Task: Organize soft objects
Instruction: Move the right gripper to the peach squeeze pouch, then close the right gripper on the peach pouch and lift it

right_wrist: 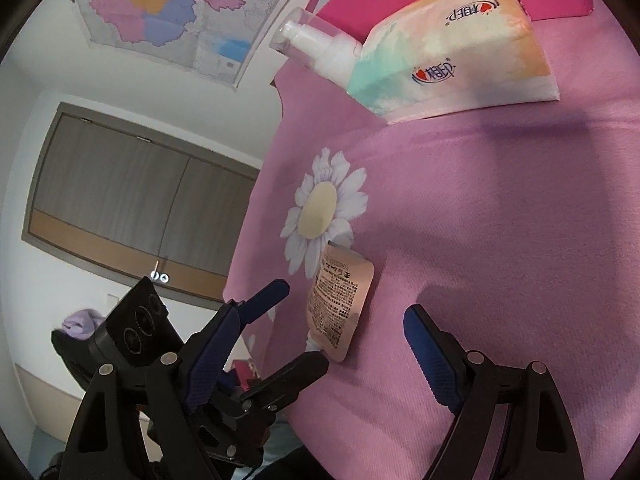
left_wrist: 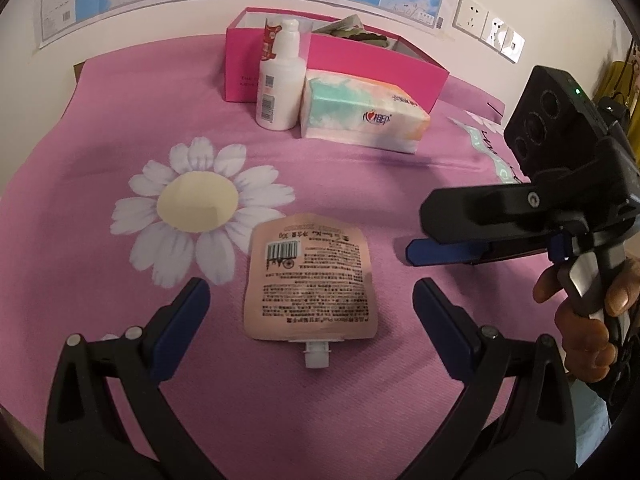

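Nearest, the left hand-held gripper (left_wrist: pixel 310 314) stands spread and empty, its jaws flanking the pink spout pouch (left_wrist: pixel 310 280) without touching; a pick-up looks to be the intent. The pouch lies flat on the pink cloth (left_wrist: pixel 120 128), spout toward the camera, beside the printed daisy (left_wrist: pixel 196 200). The right hand-held gripper (right_wrist: pixel 344 316), likewise spread and empty, hovers just right of the pouch. Farther back, a white pump bottle (left_wrist: pixel 280 80) and tissue pack (left_wrist: pixel 360 116) stand against the pink box (left_wrist: pixel 376 60), probably the collecting bin.
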Demonstrator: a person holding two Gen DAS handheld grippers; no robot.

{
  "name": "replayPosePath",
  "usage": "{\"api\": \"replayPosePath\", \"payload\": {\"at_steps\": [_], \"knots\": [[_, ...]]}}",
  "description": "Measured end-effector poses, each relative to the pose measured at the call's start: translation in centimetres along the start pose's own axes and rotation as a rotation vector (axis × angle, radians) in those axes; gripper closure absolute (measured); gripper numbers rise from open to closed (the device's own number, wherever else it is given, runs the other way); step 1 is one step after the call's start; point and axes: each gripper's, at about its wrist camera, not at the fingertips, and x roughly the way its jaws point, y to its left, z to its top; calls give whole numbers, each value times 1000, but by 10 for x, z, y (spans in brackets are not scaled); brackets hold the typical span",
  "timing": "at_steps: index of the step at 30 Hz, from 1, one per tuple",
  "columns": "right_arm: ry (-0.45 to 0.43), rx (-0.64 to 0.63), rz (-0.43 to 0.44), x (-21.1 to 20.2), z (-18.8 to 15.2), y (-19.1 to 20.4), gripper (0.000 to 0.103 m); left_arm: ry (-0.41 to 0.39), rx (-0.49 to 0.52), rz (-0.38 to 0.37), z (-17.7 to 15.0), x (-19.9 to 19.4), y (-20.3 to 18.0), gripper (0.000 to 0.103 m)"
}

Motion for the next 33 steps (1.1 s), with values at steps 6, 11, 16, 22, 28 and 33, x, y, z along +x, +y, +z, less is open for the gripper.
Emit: {"api": "replayPosePath", "payload": {"at_steps": [6, 11, 16, 22, 28, 33], "knots": [[8, -7, -14, 1, 3, 3, 17, 14, 5, -12, -3, 5, 0, 1], [19, -24, -32, 6, 6, 7, 26, 23, 37, -10, -4, 11, -6, 1], [46, -51, -61, 17, 9, 12, 34, 20, 57, 5, -4, 14, -7, 1], [67, -105, -112, 28, 11, 22, 52, 14, 55, 8, -1, 15, -6, 1], [76, -197, -219, 32, 8, 32, 59, 7, 59, 24, 0, 18, -5, 1], [91, -247, -273, 38, 7, 38, 79, 1, 74, 46, -1, 20, -6, 4]]}}
